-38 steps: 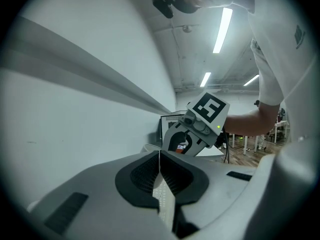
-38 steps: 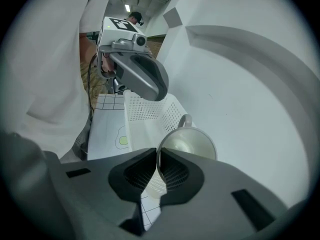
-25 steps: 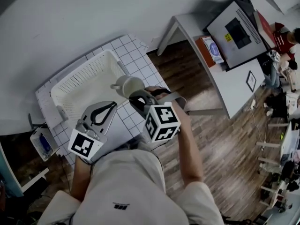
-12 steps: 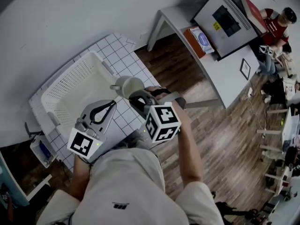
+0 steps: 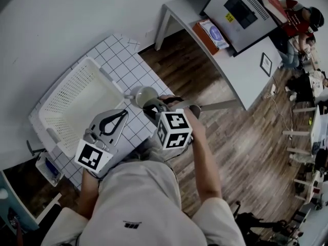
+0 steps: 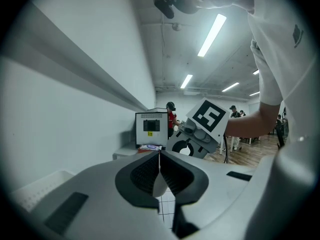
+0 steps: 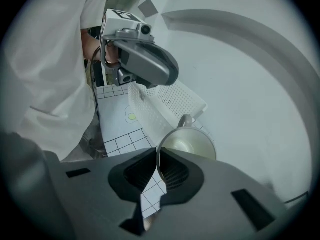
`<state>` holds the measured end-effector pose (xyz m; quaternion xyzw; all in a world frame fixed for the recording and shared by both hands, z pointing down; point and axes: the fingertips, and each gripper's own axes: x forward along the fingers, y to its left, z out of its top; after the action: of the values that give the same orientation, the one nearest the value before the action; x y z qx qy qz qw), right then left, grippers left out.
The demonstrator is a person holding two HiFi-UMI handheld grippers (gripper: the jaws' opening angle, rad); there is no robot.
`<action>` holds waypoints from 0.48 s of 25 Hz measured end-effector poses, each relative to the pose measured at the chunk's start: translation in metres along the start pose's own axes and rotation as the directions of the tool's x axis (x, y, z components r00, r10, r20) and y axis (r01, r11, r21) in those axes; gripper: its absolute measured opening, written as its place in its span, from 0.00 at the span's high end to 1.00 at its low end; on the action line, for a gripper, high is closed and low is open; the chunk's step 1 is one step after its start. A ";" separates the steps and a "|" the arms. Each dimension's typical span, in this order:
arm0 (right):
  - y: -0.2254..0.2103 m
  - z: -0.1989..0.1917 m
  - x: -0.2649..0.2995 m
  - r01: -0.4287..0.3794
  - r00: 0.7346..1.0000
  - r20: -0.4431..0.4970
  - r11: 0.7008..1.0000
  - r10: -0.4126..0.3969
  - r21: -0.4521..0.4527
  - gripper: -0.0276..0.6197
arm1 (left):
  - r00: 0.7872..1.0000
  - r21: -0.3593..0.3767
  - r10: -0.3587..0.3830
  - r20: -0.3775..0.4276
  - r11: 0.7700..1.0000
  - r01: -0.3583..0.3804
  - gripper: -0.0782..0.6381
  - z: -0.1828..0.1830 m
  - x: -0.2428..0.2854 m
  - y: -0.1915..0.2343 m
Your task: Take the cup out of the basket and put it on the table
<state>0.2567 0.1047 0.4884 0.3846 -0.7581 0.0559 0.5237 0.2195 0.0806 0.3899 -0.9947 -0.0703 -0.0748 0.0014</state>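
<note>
My right gripper (image 5: 150, 105) is shut on the rim of a pale cup (image 5: 145, 96) with a handle. It holds the cup upright over the checked tablecloth (image 5: 128, 60), just right of the white mesh basket (image 5: 77, 101). In the right gripper view the pads pinch the cup (image 7: 192, 144) at its near wall, with the basket (image 7: 170, 101) behind it. I cannot tell whether the cup's base touches the cloth. My left gripper (image 5: 122, 116) is shut and holds nothing, hovering at the basket's near right corner. In its own view, the left gripper (image 6: 159, 160) looks at the right gripper's marker cube (image 6: 209, 119).
The small table's right edge lies close to the cup, with wooden floor (image 5: 205, 81) beyond. A grey desk (image 5: 246, 70) carrying a boxy machine (image 5: 241, 14) stands at the upper right. People are at the far right. A small bin (image 5: 48, 168) hangs below the basket's left end.
The right gripper has carried the cup down and away from the basket's corner, out over the checked cloth. The left gripper has drifted the same way, still shut.
</note>
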 end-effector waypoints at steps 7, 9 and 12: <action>0.011 -0.034 0.026 -0.067 0.997 -0.035 0.996 0.069 0.058 0.91 | 0.999 -0.012 -0.016 -0.027 1.000 0.016 0.87 -0.011 0.014 -0.001; 0.014 -0.043 0.033 -0.085 0.995 -0.046 0.994 0.088 0.074 0.91 | 0.999 -0.019 -0.016 -0.032 1.000 0.016 0.87 -0.014 0.017 -0.001; 0.019 -0.055 0.042 -0.114 0.991 -0.062 0.989 0.120 0.095 0.91 | 0.999 -0.016 -0.021 -0.044 1.000 0.020 0.87 -0.018 0.023 -0.001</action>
<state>0.2794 0.1226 0.5536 0.3608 -0.7579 0.1340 0.5268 0.2391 0.0842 0.4110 -0.9920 -0.0798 -0.0973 -0.0055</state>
